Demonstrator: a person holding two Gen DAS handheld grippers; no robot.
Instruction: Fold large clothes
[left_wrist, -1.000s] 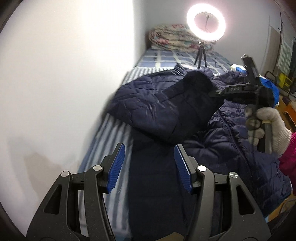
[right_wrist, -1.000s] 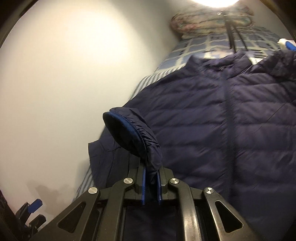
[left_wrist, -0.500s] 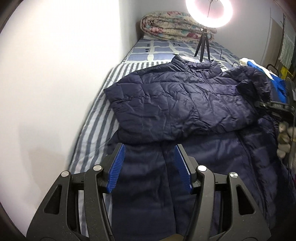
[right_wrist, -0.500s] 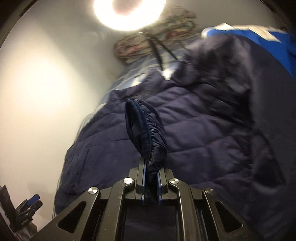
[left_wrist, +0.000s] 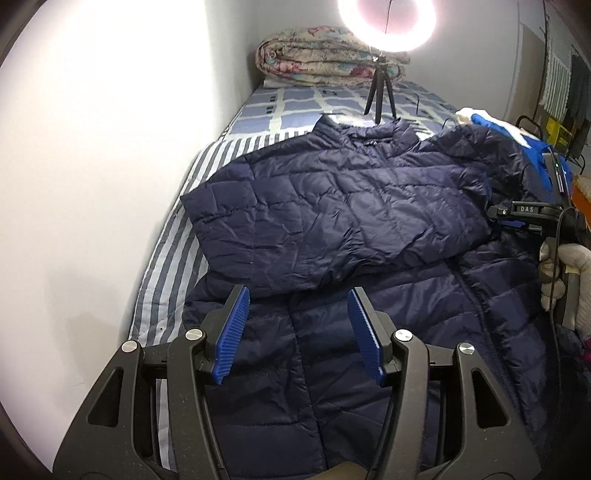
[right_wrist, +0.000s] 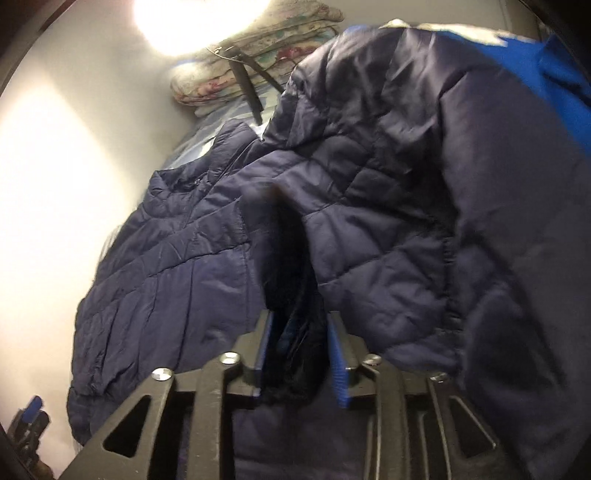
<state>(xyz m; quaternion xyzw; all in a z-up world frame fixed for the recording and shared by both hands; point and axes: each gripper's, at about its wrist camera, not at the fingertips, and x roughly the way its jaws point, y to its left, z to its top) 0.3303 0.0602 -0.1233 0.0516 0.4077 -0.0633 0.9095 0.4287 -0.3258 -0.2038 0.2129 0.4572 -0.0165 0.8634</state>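
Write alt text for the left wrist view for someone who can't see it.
A navy puffer jacket lies on a striped bed, one sleeve folded across its front. The left gripper hovers open over its lower part. At the right edge, the right gripper, in a gloved hand, meets the sleeve's end; a ring light glows behind.

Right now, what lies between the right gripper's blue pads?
In the right wrist view, the dark cuff of the navy quilted jacket lies there as the right gripper opens.

left tongs (left_wrist: 297, 334) gape empty; right tongs (right_wrist: 301, 360) are opening.
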